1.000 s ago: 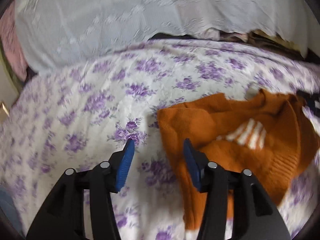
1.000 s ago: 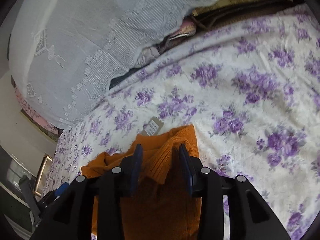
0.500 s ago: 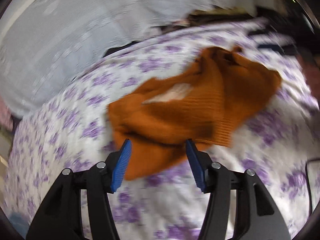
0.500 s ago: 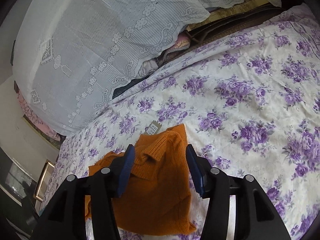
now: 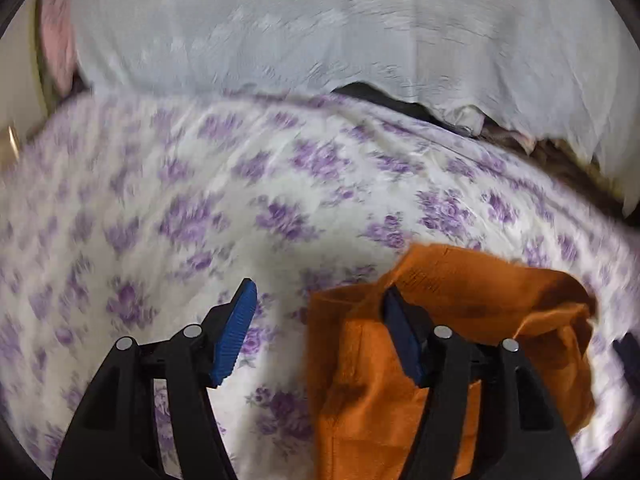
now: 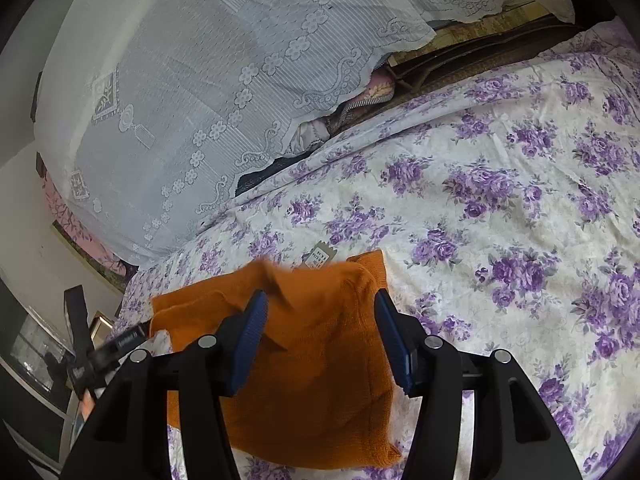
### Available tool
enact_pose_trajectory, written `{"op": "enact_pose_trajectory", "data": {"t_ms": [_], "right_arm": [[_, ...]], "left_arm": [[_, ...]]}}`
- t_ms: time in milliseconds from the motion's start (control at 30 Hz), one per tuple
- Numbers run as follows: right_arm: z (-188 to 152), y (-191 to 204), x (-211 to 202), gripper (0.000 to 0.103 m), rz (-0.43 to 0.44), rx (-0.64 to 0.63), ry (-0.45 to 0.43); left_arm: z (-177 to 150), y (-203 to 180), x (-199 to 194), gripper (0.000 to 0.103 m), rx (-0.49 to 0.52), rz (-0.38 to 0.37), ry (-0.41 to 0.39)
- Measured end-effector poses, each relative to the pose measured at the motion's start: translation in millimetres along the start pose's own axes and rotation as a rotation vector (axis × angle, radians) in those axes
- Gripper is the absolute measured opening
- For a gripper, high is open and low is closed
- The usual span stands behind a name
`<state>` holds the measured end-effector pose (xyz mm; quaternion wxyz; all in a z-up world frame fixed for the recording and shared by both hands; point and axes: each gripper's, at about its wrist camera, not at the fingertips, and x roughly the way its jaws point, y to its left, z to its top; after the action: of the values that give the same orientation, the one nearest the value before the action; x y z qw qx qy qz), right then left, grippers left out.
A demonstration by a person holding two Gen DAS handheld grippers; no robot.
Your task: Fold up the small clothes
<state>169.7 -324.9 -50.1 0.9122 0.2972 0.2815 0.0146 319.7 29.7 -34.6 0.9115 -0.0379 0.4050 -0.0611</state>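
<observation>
An orange knit sweater (image 6: 320, 360) lies folded on the flowered bed sheet (image 6: 500, 220), a paper tag (image 6: 320, 256) sticking out at its far edge. My right gripper (image 6: 321, 294) hovers just over it, open, its blue pads clear of the knit. In the left wrist view the sweater (image 5: 480, 296) sits at the lower right, partly under the right finger. My left gripper (image 5: 319, 288) is open with its jaws opening; only the sweater's left edge and bare sheet (image 5: 240, 184) lie between them. That view is blurred.
A white lace cloth (image 6: 200, 80) drapes over piled things along the bed's far side, with dark items showing under its hem. Pink fabric (image 5: 56, 40) hangs at the far left. A black part of the other hand-held tool (image 6: 120, 342) shows left of the sweater.
The right jaws spread apart and let go of the sweater fold between them. The left view swung across the sweater and back, so it now sits at the lower right, and its jaws widened.
</observation>
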Motion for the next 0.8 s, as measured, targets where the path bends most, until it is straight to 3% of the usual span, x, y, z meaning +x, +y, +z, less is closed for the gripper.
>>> {"op": "enact_pose_trajectory", "data": {"t_ms": [67, 200, 300, 367, 500, 633, 800], "right_arm": [[-2.0, 3.8, 4.5, 0.055, -0.011, -0.023, 0.007], [-5.6, 17.2, 16.1, 0.035, -0.019, -0.072, 0.023], [-9.9, 32.7, 19.2, 0.033, -0.013, -0.129, 0.033], [-13.2, 41.8, 21.9, 0.033, -0.012, -0.170, 0.046], [-18.5, 50.1, 30.6, 0.033, -0.001, -0.203, 0.103], [-24.8, 50.8, 27.5, 0.033, 0.002, -0.225, 0.159], [-41.2, 57.4, 42.1, 0.033, -0.038, -0.302, 0.256]], "left_arm": [[-13.1, 0.8, -9.7, 0.062, 0.031, -0.014, -0.024], [-34.8, -24.4, -25.1, 0.063, 0.178, 0.010, -0.086], [-30.4, -26.1, -36.4, 0.067, 0.163, -0.017, -0.140], [-20.1, -16.2, -43.2, 0.071, 0.089, -0.032, -0.169], [-20.0, -18.0, -44.5, 0.071, 0.109, -0.117, -0.112], [-49.8, -31.3, -36.7, 0.071, 0.257, -0.166, -0.042], [-68.4, -43.8, -21.9, 0.071, 0.391, -0.165, 0.026]]}}
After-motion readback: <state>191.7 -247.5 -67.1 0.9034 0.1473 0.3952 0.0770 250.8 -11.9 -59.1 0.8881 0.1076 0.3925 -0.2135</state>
